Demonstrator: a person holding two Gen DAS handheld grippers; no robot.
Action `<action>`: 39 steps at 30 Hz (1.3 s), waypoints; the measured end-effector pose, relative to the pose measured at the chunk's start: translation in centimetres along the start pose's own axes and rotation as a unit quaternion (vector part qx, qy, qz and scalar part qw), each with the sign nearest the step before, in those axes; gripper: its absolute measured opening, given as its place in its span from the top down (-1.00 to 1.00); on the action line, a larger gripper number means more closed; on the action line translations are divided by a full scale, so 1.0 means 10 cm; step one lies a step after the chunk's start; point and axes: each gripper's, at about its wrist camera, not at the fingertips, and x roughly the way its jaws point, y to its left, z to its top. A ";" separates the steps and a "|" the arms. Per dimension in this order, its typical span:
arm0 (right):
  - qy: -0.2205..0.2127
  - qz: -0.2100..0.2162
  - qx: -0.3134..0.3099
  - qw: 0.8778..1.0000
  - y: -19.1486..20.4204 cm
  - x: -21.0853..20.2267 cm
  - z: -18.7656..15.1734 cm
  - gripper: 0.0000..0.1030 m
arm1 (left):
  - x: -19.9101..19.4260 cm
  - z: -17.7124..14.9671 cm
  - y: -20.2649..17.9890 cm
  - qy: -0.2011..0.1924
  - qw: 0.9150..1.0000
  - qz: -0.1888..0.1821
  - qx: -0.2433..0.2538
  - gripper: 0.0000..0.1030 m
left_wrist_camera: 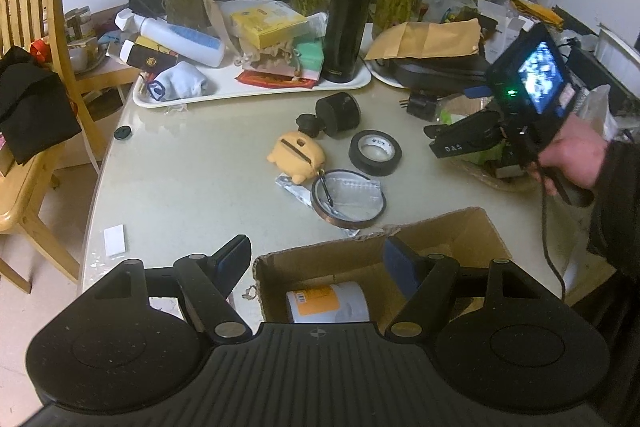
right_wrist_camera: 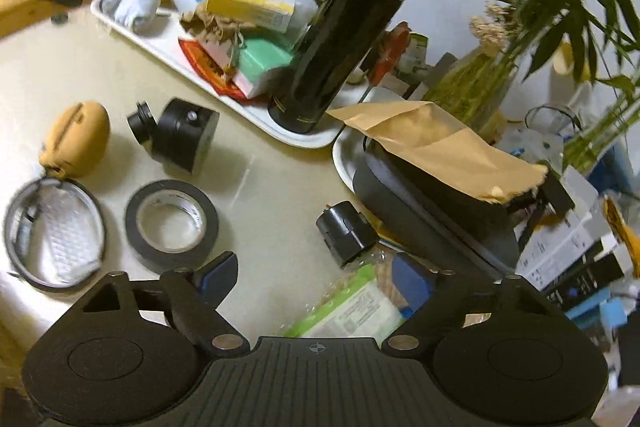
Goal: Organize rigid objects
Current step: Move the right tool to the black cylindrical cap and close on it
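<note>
My left gripper (left_wrist_camera: 318, 263) hangs open over the near-left corner of a cardboard box (left_wrist_camera: 460, 227), one finger outside the wall and one inside. A white canister with an orange label (left_wrist_camera: 328, 303) lies in the box. On the table beyond lie a black tape roll (left_wrist_camera: 375, 151), a thin brown tape ring (left_wrist_camera: 348, 199), a yellow figure pouch (left_wrist_camera: 298, 155) and a black cylinder with a knob (left_wrist_camera: 336, 115). My right gripper (right_wrist_camera: 316, 279) is open and empty above a green-and-white packet (right_wrist_camera: 352, 307), with a black plug adapter (right_wrist_camera: 348, 233) just ahead and the black tape roll (right_wrist_camera: 172, 225) to its left.
A white tray (left_wrist_camera: 256, 91) holds a black flask (left_wrist_camera: 348, 19), bottles and boxes. A brown envelope (left_wrist_camera: 428, 41) lies on a dark pan at the back right. Glass vases with plants line the back. A wooden chair (left_wrist_camera: 24, 7) stands at the left. A hand (left_wrist_camera: 572, 155) holds the right gripper.
</note>
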 end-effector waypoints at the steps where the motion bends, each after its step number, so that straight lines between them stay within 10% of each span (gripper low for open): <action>1: 0.003 -0.003 -0.009 1.000 0.01 0.06 0.00 -0.57 | 0.01 0.00 0.01 0.001 1.000 0.000 -0.001 -0.41; 21: 0.026 -0.060 -0.077 0.995 -0.08 1.01 0.02 -0.04 | 0.14 0.01 0.24 0.011 1.000 0.002 -0.018 -0.41; 39: 0.041 0.106 0.106 0.988 -0.35 0.52 0.08 0.12 | 0.08 0.01 0.18 0.002 1.000 -0.005 -0.027 -0.41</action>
